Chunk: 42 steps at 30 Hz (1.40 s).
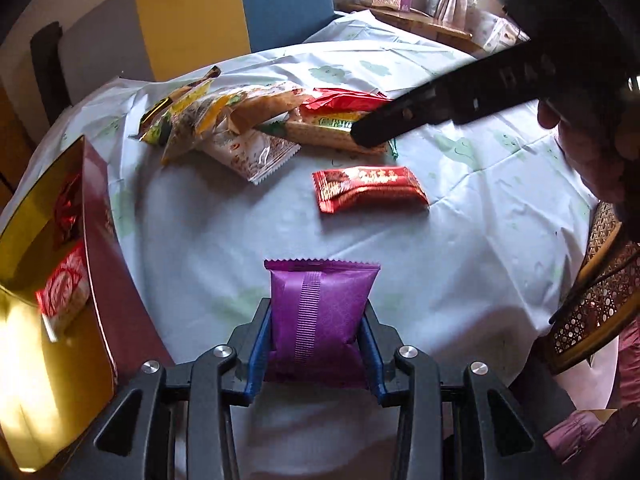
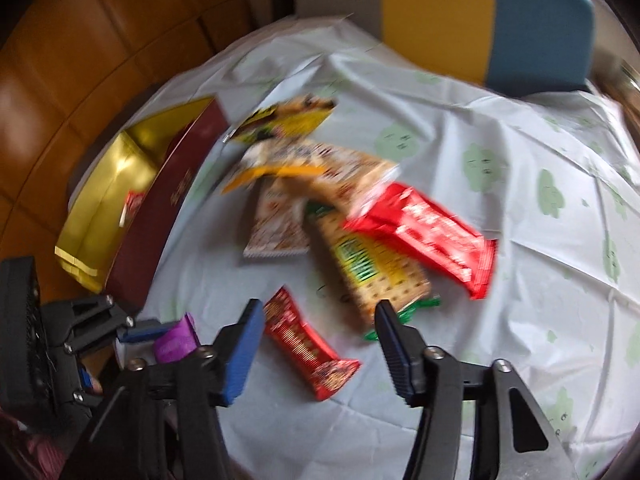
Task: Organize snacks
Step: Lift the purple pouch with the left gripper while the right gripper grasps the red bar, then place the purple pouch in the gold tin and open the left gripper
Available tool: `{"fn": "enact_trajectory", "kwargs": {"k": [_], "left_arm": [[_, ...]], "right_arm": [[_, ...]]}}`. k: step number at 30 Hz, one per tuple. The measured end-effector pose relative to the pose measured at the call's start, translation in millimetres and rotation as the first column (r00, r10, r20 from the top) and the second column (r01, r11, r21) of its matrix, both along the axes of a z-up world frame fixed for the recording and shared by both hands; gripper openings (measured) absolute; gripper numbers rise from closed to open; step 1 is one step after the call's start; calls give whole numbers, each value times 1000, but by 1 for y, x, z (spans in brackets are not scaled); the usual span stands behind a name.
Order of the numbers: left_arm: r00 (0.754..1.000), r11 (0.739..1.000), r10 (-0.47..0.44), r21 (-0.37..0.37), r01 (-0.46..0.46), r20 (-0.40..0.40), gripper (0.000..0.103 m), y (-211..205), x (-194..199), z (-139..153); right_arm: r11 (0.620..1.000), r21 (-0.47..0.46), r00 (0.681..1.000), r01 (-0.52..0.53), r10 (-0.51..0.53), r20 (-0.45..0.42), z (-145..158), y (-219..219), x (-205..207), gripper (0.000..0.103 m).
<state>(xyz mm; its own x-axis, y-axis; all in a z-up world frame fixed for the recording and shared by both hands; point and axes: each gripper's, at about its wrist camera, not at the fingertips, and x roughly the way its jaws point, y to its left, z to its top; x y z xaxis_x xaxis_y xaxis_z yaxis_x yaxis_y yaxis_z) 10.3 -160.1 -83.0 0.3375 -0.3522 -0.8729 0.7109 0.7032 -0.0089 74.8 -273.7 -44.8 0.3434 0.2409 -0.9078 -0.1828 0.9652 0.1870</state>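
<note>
Left gripper (image 1: pixel 318 344) clamped on purple snack packet (image 1: pixel 322 312), gold-lined box (image 1: pixel 60 320) just left for drop-off; right gripper (image 2: pixel 320 332) part-open, empty, poised over red packet (image 2: pixel 310 354) on worktop (image 1: pixel 480 216), likely next pick.

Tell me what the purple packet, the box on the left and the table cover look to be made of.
Purple packet: likely plastic film, satin sheen, crimped zigzag end and ribbed seam.
Box: looks like rigid card, matte maroon outside, mirror-like gold lining that reflects light.
Table cover: probably thin plastic sheet; glossy, sharp fold creases.
</note>
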Motion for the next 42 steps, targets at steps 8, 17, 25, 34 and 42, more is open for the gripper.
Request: {"fn": "enact_trajectory", "kwargs": {"k": [8,17,25,34,42], "left_arm": [[1000,997,21,-74,-20,9,41,17,-8,-2],[999,992,41,-121,-40,5,42,29,-8,-1],[999,992,43,-120,-42,8,41,31,-10,-1],[1000,963,20,-270,-16,11,40,46,-12,48],[950,868,308,-392,-305,-57,40,117,55,98]], "right_arm": [[995,-57,994,-83,79,-73,-25,21,-1,53],[978,-155,989,-141,133,-66,-43,42,-3,34],[982,-142,991,-128,121,-60,-49,40,-5,35],[963,-213,986,-166,165,-26,-46,53,-16,33],[960,-223,986,-167,166,-22,-44,58,-19,33]]}}
